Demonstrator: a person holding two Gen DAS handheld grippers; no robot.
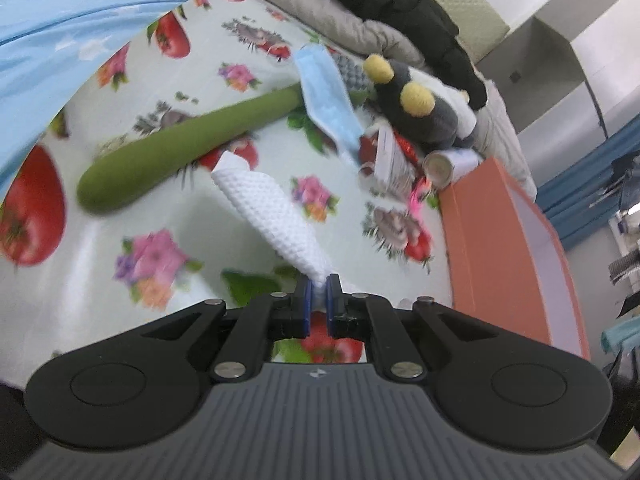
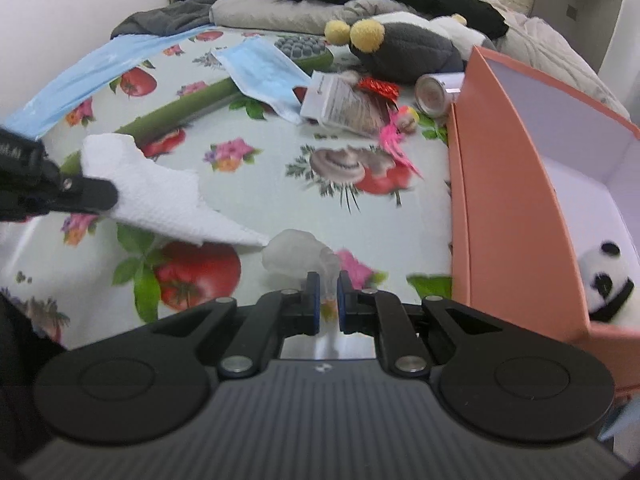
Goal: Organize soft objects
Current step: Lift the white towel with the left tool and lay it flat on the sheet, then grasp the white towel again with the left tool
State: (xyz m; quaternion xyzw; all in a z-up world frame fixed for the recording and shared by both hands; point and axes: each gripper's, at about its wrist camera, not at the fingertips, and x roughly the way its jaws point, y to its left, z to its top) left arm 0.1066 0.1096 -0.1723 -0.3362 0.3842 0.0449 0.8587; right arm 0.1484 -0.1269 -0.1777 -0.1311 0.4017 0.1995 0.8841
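My left gripper [image 1: 319,287] is shut on a corner of a white textured paper towel [image 1: 269,213] and holds it above the floral tablecloth; the towel also shows in the right wrist view [image 2: 160,204], with the left gripper [image 2: 100,196] clamped on its left end. My right gripper [image 2: 328,286] is shut on a crumpled translucent plastic wad [image 2: 298,256] just above the cloth. An orange open box [image 2: 516,184] stands to the right, with a small panda plush [image 2: 608,280] inside. A grey plush with yellow pompoms [image 2: 404,46] lies at the back.
A green padded stick [image 1: 180,152], a blue face mask [image 2: 262,72], a paper packet [image 2: 340,102], a pink feathery toy [image 2: 394,136] and a small can [image 2: 434,92] lie on the cloth. Blue fabric [image 1: 60,20], grey and black clothes pile at the back.
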